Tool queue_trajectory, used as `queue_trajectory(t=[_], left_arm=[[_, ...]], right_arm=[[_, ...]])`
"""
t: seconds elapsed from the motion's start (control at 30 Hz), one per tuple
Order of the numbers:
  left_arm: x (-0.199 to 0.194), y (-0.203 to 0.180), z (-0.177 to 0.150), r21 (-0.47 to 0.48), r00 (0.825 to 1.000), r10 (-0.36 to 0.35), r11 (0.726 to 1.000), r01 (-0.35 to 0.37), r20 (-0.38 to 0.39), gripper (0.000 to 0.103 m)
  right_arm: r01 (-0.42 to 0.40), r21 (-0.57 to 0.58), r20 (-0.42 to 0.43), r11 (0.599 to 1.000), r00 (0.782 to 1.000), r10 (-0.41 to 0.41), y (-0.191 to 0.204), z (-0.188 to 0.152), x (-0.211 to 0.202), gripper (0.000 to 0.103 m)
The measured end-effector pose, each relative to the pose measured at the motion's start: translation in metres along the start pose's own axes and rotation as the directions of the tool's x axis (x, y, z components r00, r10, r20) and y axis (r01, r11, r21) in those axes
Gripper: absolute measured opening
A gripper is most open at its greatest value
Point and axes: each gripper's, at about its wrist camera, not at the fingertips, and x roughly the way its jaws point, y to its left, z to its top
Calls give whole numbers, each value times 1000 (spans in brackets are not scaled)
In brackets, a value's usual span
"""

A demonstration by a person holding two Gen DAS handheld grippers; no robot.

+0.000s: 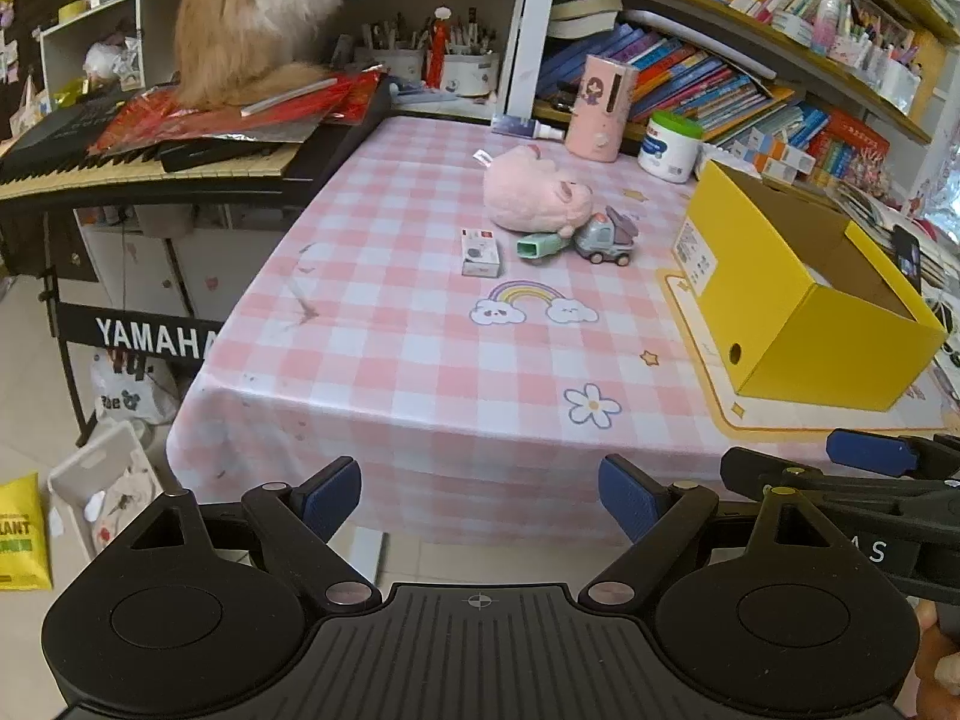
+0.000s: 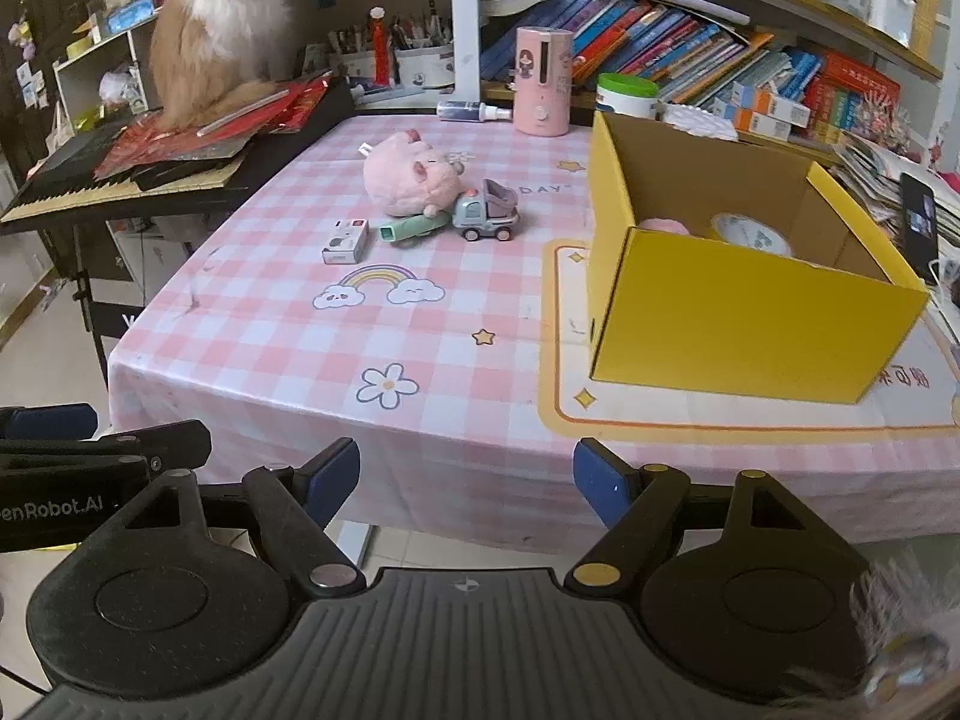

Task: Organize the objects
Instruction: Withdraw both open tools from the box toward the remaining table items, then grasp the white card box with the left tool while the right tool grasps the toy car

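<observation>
Both grippers' fingers [image 1: 327,498] [image 2: 594,483] stand released and empty, well short of the pink plush [image 2: 411,177].

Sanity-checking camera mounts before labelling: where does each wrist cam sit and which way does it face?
Left wrist: on the left gripper, before the table's near edge, looking down-forward over the checked tablecloth; own open jaws show, the right gripper at right.
Right wrist: on the right gripper, same facing, nearer the yellow box; own open jaws, the left gripper at left.
Shared: pink plush, toy truck, box, cat.
</observation>
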Motion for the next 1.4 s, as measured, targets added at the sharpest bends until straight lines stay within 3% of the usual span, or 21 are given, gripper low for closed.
queue_trajectory(t=[0.3,0.8,1.13,1.4], left_arm=[[22,9,22,-5,999,37,999,-37,-6,88],[78,11,79,-36,997,65,997,-64,28,88],[125,1,113,9,996,93,996,-93,0,86],[170,-4,134,51,994,105,993,-102,-40,72]], right_arm=[[-24,-13,5,1000,1000,24,4,24,27,77],[-2,11,115,1000,993,1,-2,102,89,74],[-14,42,58,999,998,12,-17,148,148,74],[7,33,-47,999,999,-6,-20,168,197,73]])
